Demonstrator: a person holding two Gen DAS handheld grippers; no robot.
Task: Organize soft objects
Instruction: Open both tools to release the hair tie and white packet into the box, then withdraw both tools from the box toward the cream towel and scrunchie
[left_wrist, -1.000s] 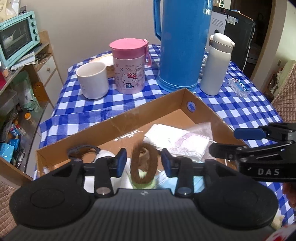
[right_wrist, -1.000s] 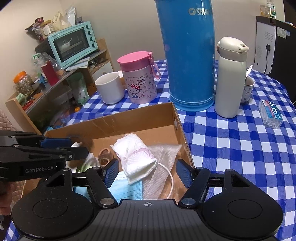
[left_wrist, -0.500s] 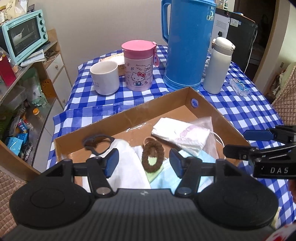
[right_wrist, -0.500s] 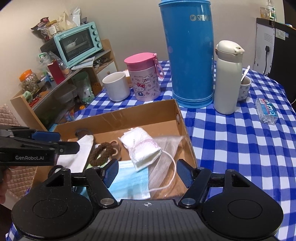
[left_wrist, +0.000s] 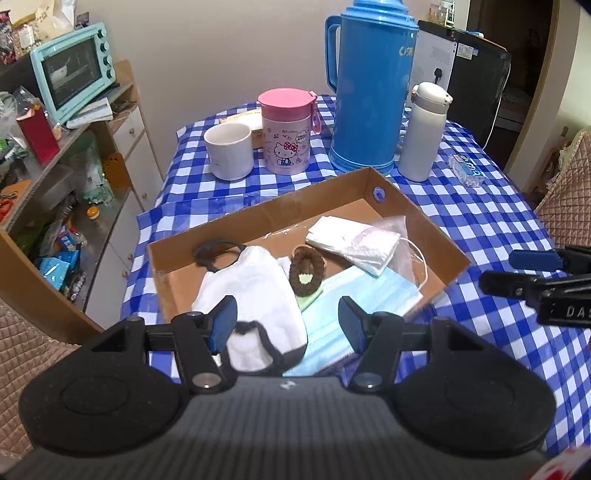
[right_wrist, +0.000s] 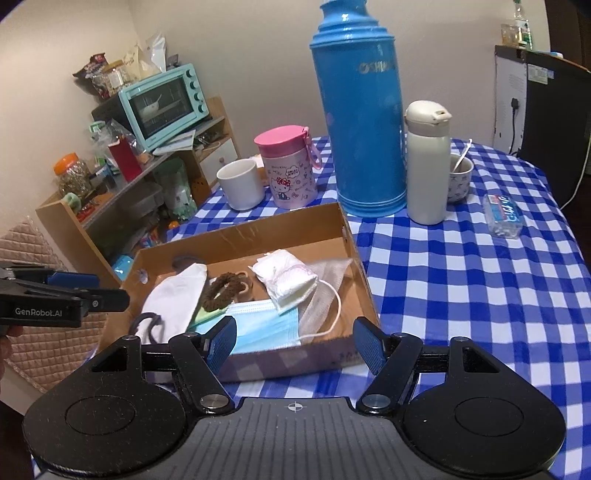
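A shallow cardboard box (left_wrist: 325, 195) (right_wrist: 236, 236) on the checked table holds soft things: a brown scrunchie (left_wrist: 306, 269) (right_wrist: 221, 287), a white sock with a dark cuff (left_wrist: 255, 295) (right_wrist: 173, 295), a blue face mask (left_wrist: 354, 299) (right_wrist: 262, 325), a folded white mask (left_wrist: 352, 245) (right_wrist: 286, 277) and a dark hair band (left_wrist: 214, 251). My left gripper (left_wrist: 288, 323) is open and empty, above the box's near edge. My right gripper (right_wrist: 295, 341) is open and empty, in front of the box.
Behind the box stand a white mug (left_wrist: 229, 155), a pink Hello Kitty cup (left_wrist: 286, 136), a tall blue thermos (left_wrist: 371, 85) and a white flask (left_wrist: 423, 133). A tissue pack (right_wrist: 504, 218) lies at the right. A cluttered shelf with a teal oven (left_wrist: 70, 70) stands left of the table.
My left gripper opened and let go of the brown scrunchie, which now lies in the box. Both grippers have pulled back and up, away from the box.
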